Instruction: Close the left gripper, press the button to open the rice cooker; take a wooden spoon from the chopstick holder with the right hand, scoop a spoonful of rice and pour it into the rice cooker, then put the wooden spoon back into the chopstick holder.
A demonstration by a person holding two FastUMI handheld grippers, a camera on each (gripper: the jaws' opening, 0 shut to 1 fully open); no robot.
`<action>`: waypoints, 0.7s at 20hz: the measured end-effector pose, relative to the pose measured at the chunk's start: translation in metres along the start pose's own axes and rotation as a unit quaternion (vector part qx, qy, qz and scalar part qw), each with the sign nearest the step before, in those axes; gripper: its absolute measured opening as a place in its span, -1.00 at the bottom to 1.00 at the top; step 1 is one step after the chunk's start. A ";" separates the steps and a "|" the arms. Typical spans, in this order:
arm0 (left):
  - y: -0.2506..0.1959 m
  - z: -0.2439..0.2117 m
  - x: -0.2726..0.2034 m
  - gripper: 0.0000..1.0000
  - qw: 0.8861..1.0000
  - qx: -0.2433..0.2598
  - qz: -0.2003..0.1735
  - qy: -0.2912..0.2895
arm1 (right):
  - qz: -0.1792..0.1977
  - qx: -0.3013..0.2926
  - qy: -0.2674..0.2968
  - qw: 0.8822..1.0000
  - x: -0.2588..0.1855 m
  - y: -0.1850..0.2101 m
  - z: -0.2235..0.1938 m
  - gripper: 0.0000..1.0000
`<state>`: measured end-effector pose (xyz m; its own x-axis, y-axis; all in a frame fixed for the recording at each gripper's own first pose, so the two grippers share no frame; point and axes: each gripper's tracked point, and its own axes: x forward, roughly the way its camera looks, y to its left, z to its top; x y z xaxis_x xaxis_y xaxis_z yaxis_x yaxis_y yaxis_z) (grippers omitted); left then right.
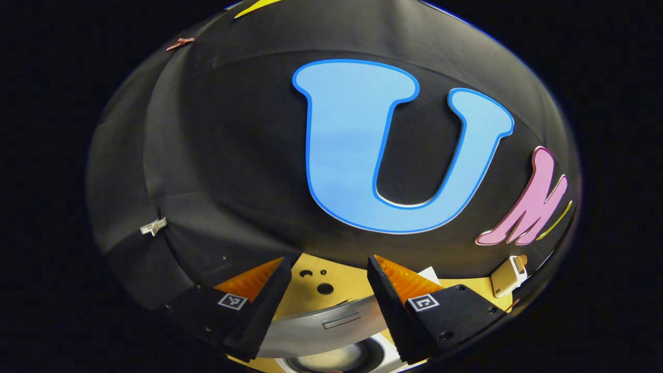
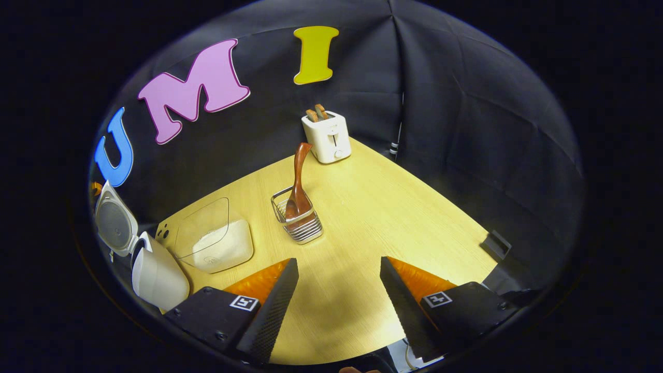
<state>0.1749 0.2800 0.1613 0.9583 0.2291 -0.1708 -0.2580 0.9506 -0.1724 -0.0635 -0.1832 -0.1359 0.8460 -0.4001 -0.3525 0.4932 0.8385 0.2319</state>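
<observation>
In the right gripper view a wooden spoon stands bowl-down in the wire chopstick holder at mid-table. A clear container of white rice sits to its left. Further left is the white rice cooker with its lid swung up. My right gripper is open and empty, short of the holder. My left gripper is open too, hovering over the cooker's raised lid and its inner pot, with nothing between the fingers.
A white toaster with two slices stands at the far corner of the yellow table; it is seen small in the left gripper view as a toaster. A small black object lies at the table's right edge.
</observation>
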 end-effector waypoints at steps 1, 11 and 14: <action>-0.008 -0.010 -0.007 0.94 1.000 -0.007 -0.004 0.011 | 0.006 -0.001 0.001 1.000 0.003 0.003 0.001 0.97; -0.055 -0.138 -0.055 0.92 0.996 -0.045 -0.020 0.079 | 0.065 -0.048 0.040 0.996 0.043 0.014 -0.012 0.97; -0.060 -0.165 -0.062 0.94 0.997 -0.033 0.000 0.070 | 0.082 -0.069 0.049 0.993 0.051 0.013 -0.012 0.97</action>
<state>0.1112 0.1745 0.0222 0.9330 0.1929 -0.3039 -0.2695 0.9340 -0.2345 -0.0163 -0.1883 -0.1622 0.8854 -0.2220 -0.4085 0.3124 0.9348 0.1692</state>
